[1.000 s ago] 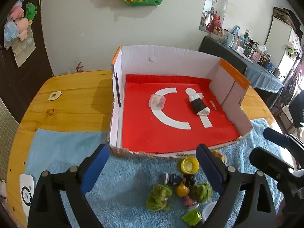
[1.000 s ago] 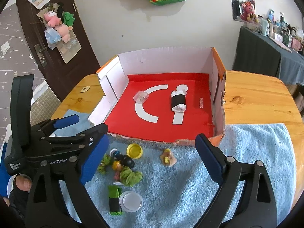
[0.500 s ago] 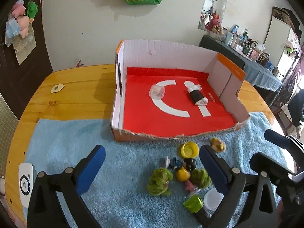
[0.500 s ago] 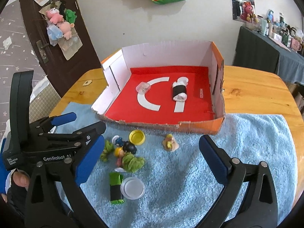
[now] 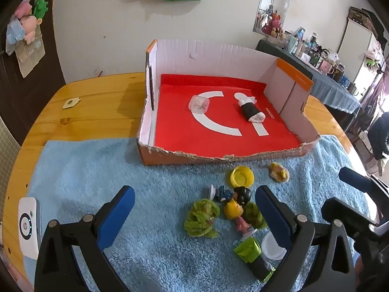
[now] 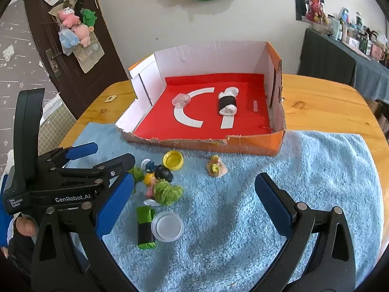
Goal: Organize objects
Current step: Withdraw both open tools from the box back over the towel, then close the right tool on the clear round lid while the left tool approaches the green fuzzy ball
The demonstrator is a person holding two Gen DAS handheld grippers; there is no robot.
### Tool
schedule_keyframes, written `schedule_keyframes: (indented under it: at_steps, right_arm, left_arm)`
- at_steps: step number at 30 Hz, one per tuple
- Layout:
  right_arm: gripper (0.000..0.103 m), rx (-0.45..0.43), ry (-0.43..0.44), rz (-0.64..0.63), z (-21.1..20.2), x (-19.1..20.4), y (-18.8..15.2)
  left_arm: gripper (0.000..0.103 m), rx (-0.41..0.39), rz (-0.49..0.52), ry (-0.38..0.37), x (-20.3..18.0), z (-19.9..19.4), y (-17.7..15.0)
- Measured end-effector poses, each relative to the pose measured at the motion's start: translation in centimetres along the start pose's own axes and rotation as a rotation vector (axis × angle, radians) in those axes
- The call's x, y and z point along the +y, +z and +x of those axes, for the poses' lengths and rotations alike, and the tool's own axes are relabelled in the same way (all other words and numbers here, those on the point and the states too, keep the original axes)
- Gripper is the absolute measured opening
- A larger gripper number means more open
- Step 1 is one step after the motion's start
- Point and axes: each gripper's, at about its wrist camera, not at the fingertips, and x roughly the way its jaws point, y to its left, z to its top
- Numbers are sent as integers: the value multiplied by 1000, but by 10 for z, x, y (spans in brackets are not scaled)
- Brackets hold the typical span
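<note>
Inside cardboard box (image 5: 287,90): clear capsule (image 5: 199,104), black-banded roll (image 5: 250,110).

The left gripper (image 5: 194,209) hangs wide open above a fluffy light-blue towel (image 5: 97,170), nothing between its blue pads. Small toys cluster just ahead: a yellow plastic cap (image 5: 242,176), a green curly plush piece (image 5: 201,217). Beyond sits a shallow red-floored cardboard box (image 5: 167,157).
</note>
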Motion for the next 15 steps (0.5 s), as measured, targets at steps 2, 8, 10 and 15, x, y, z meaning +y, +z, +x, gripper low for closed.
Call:
schedule_keyframes:
  at_steps: [2, 8, 10, 15]
  right_arm:
    - [102, 5, -2, 0, 0, 0, -3]
    - [102, 16, -9, 7, 2, -1, -10]
    - [102, 20, -13, 7, 2, -1, -13]
    - [102, 37, -23, -1, 7, 1, -22]
  left_arm:
    - [101, 3, -2, 1, 0, 1, -2]
    - [101, 13, -9, 4, 3, 2, -9]
    - [101, 15, -10, 6, 3, 2, -11]
    - [101, 25, -8, 14, 4, 6, -19]
